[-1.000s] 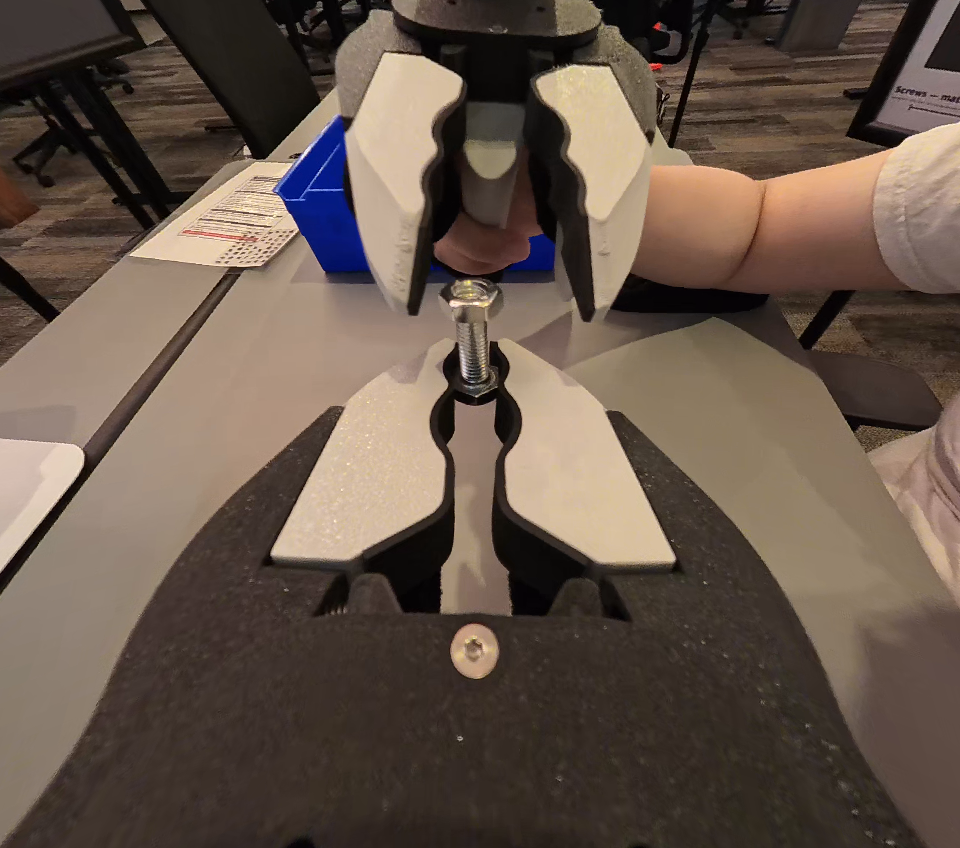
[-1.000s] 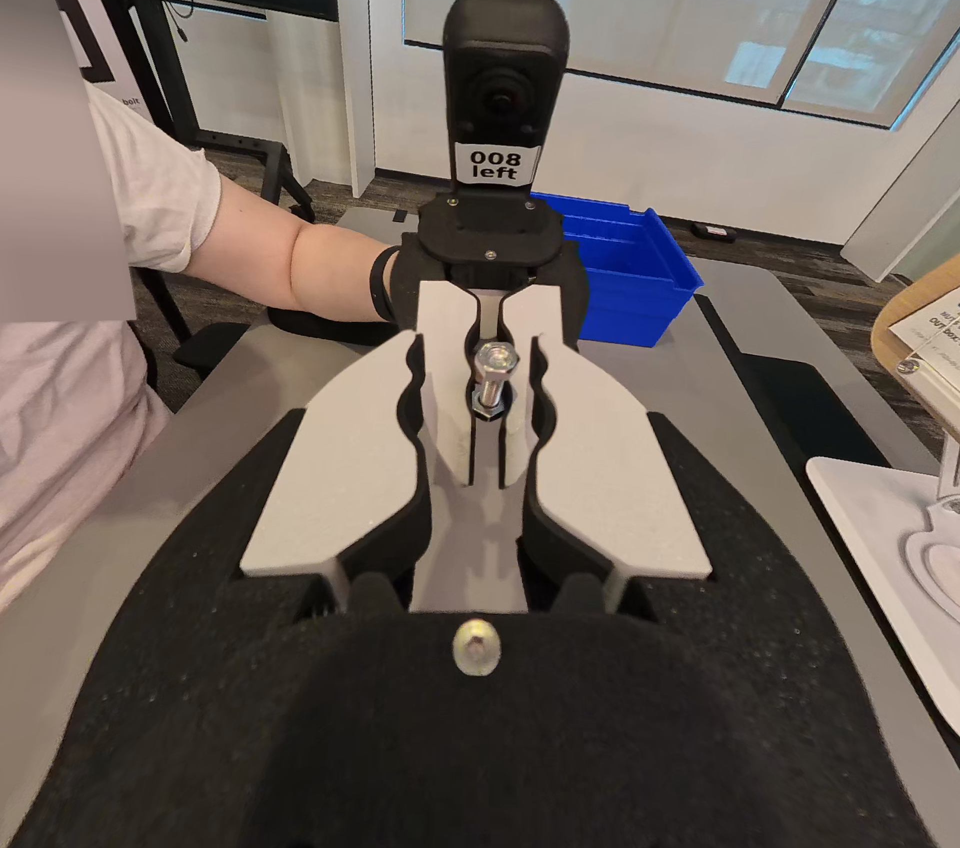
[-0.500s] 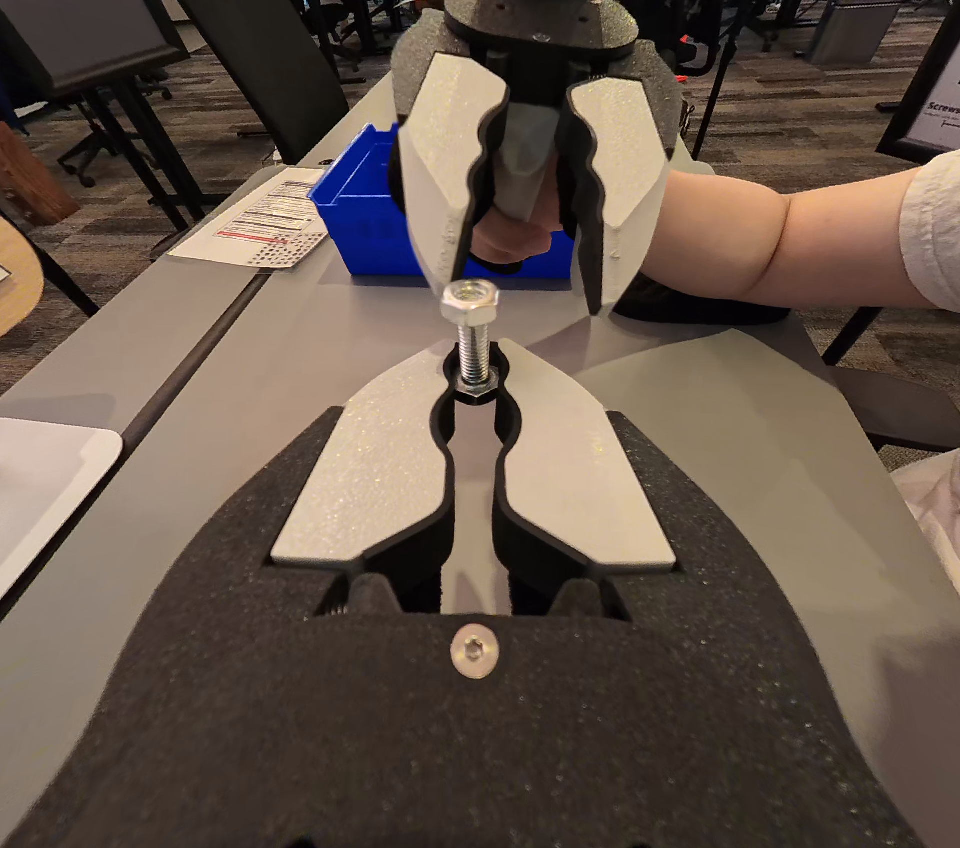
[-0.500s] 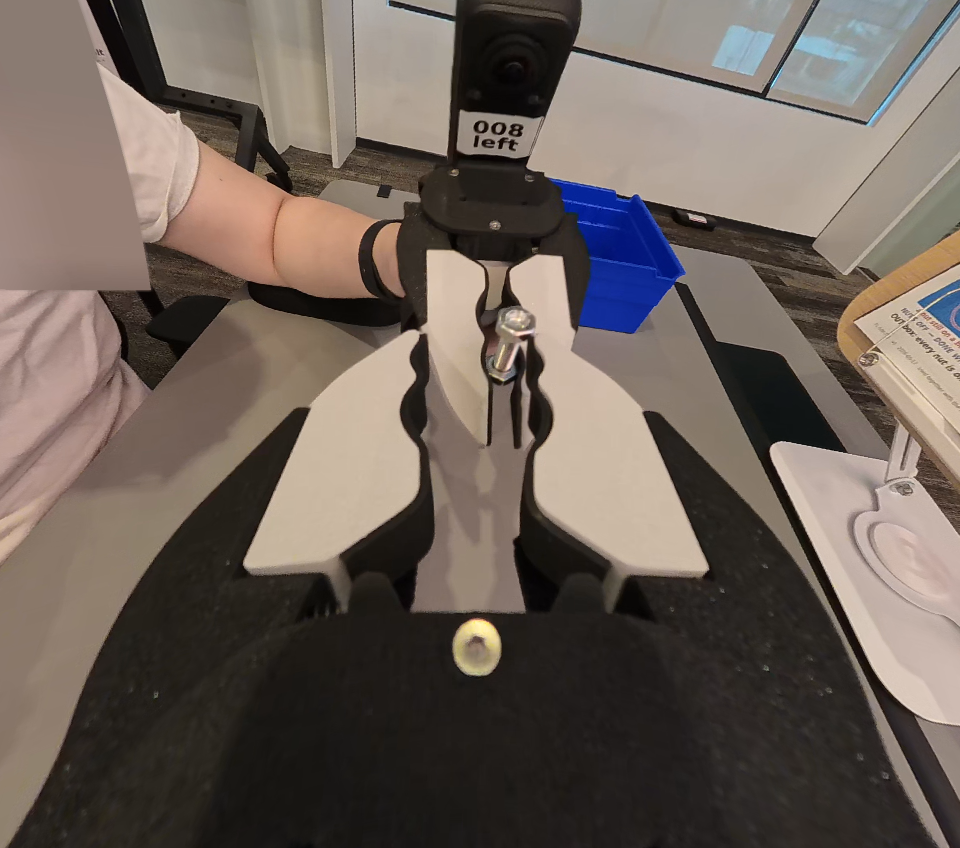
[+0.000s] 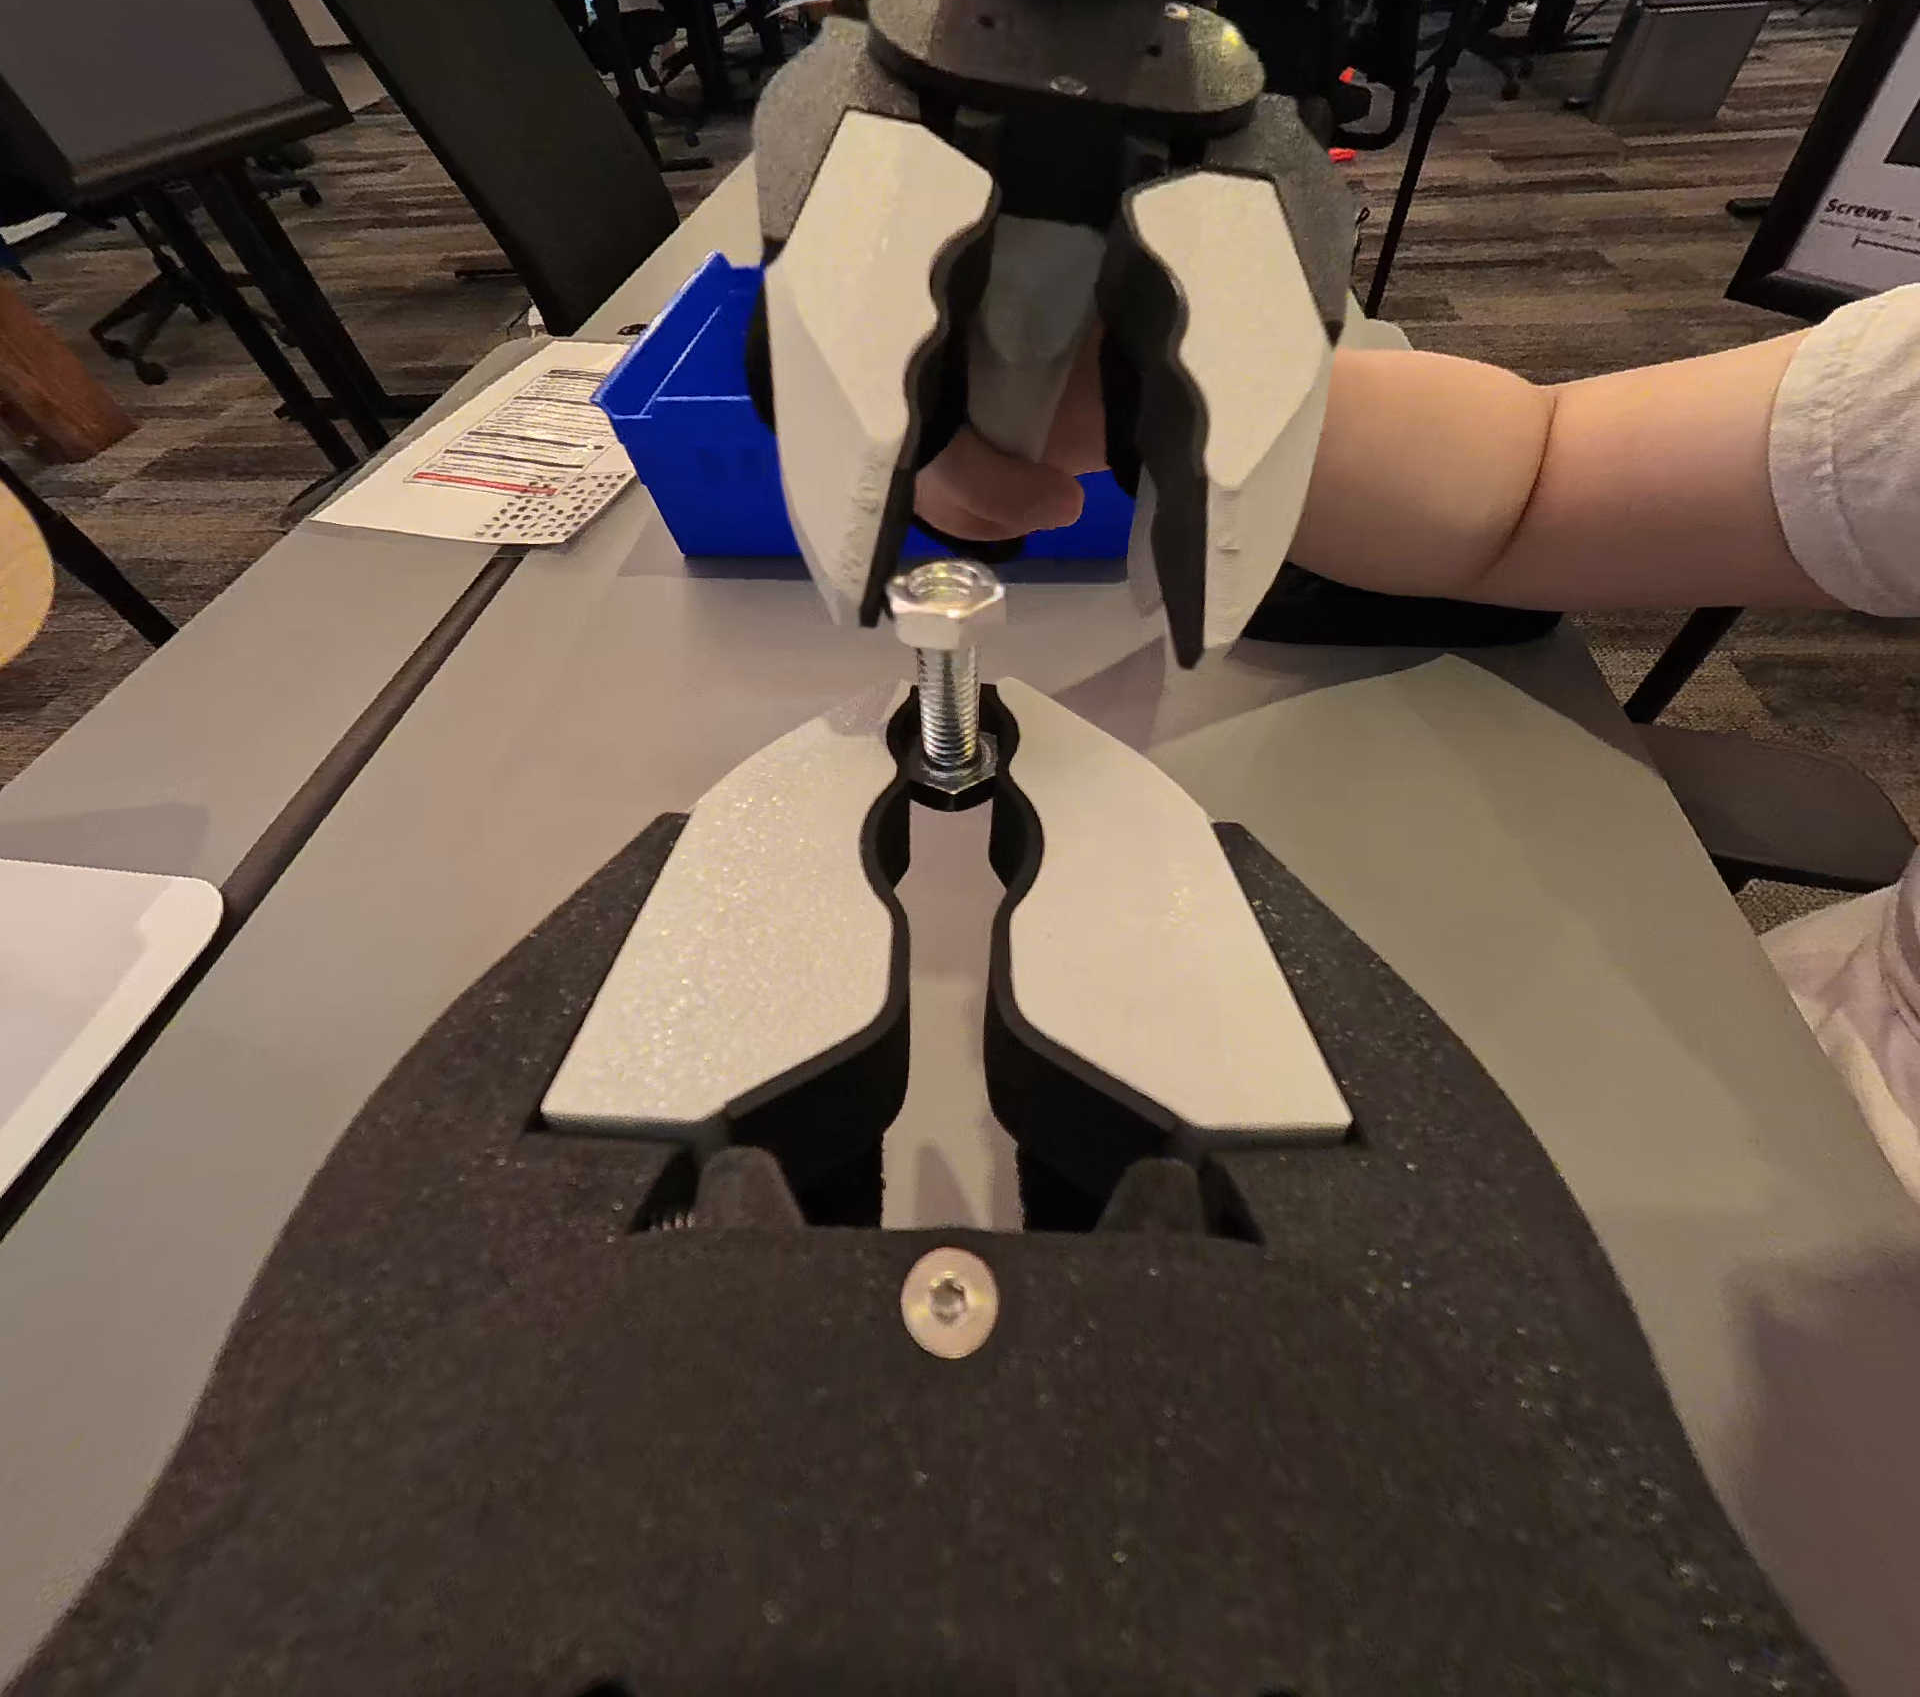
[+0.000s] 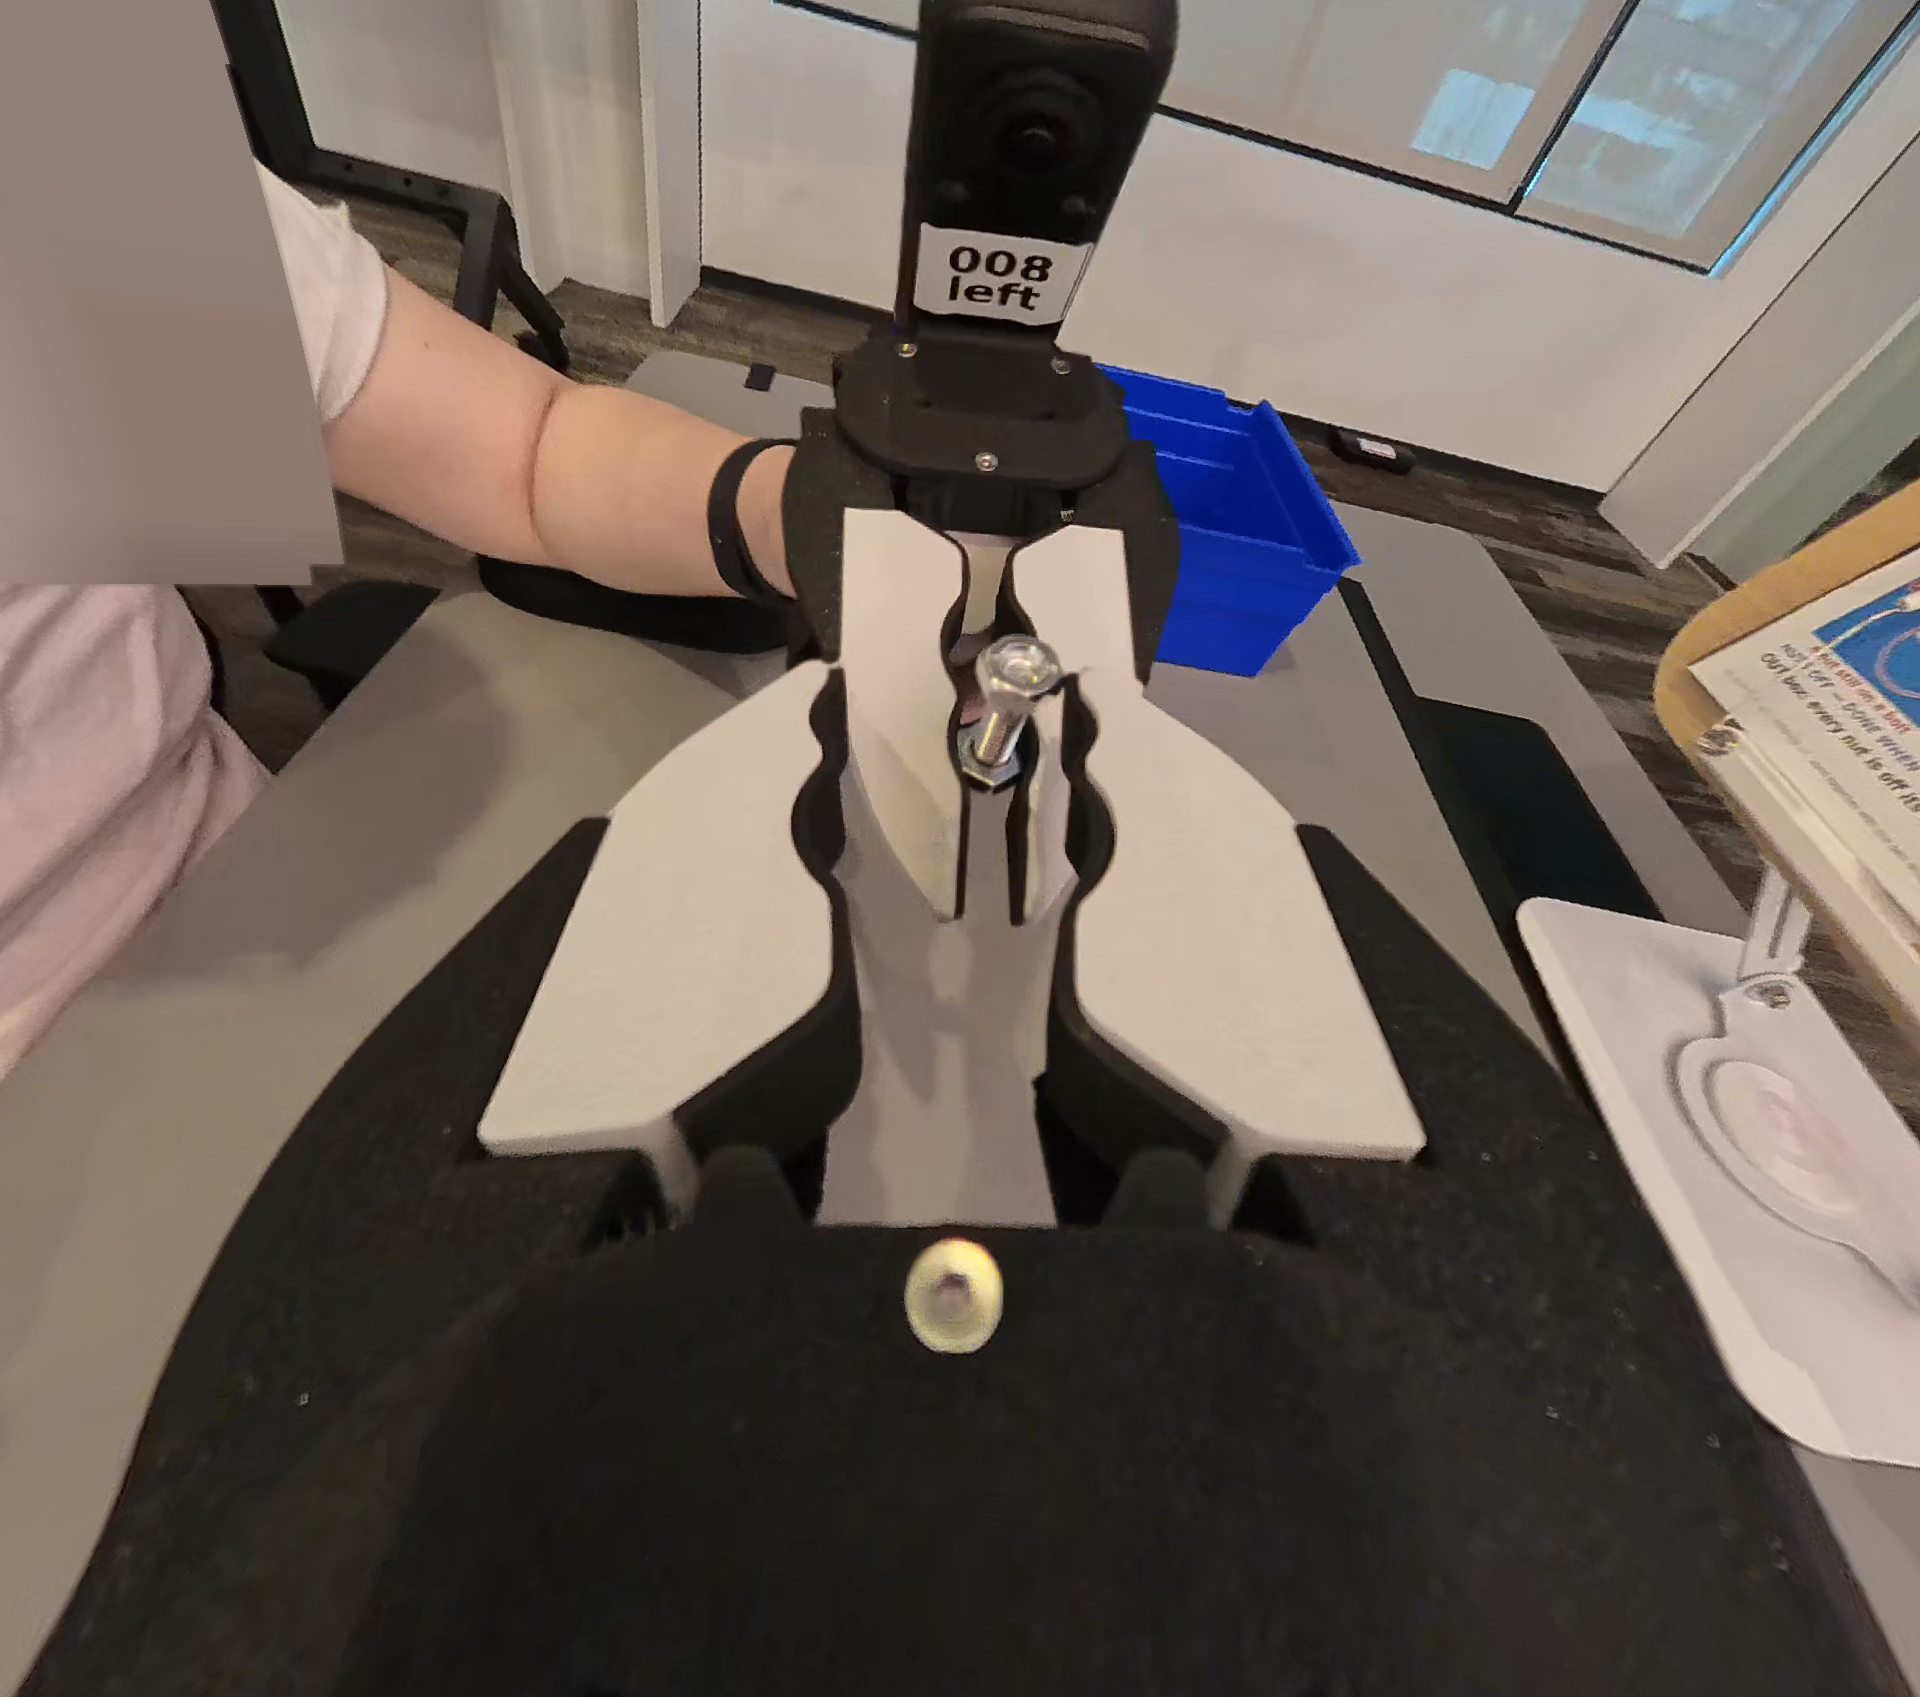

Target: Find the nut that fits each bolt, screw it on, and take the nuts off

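Observation:
A silver hex-head bolt (image 5: 943, 671) stands upright with a dark nut (image 5: 951, 780) on its lower end. My left gripper (image 5: 951, 702) is shut on the nut and holds it above the grey table (image 5: 520, 764). My right gripper (image 5: 1023, 624) faces it, open, with its fingers on either side of the bolt head; the head sits close to one finger (image 5: 852, 442). In the right wrist view my right gripper (image 6: 951, 691) is open around the left gripper (image 6: 987, 915), which holds the nut (image 6: 992, 772) with the bolt (image 6: 1013, 681) tilted.
A blue bin (image 5: 686, 442) stands on the table behind the grippers, also in the right wrist view (image 6: 1236, 546). A printed sheet (image 5: 509, 473) lies beside it. A white tray (image 6: 1714, 1128) sits at the table's side. A person's arm (image 5: 1507, 494) reaches in. Spacing between my two grippers at the tips: around 5 cm.
The right gripper has come closer and shifted sideways, so the bolt head now sits near one finger instead of midway. The left gripper keeps its hold on the nut.

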`<action>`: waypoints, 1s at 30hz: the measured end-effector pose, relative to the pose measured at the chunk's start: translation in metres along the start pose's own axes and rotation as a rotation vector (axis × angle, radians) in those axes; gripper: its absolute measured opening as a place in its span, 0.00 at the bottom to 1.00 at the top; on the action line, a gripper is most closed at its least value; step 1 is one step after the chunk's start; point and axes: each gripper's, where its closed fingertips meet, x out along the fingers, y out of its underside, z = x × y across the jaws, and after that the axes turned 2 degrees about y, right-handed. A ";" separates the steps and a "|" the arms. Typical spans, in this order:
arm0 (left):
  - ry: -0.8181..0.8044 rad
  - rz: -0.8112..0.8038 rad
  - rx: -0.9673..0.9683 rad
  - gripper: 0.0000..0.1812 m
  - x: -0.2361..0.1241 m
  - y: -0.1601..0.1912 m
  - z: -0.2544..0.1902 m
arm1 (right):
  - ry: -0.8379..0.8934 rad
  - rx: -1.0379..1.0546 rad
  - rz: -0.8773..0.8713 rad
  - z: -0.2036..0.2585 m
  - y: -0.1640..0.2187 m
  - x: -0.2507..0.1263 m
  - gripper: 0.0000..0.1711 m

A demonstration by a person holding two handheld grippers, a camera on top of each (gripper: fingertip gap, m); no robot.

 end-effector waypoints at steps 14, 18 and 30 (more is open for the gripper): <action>-0.002 0.020 0.005 0.05 0.002 0.003 0.000 | 0.012 -0.011 0.021 0.001 0.000 0.002 0.23; -0.011 0.010 -0.003 0.05 -0.001 0.002 0.003 | 0.019 -0.018 0.053 -0.001 0.002 -0.004 0.21; -0.026 0.013 0.002 0.05 -0.001 0.002 0.005 | 0.025 -0.016 0.054 -0.002 0.004 0.000 0.23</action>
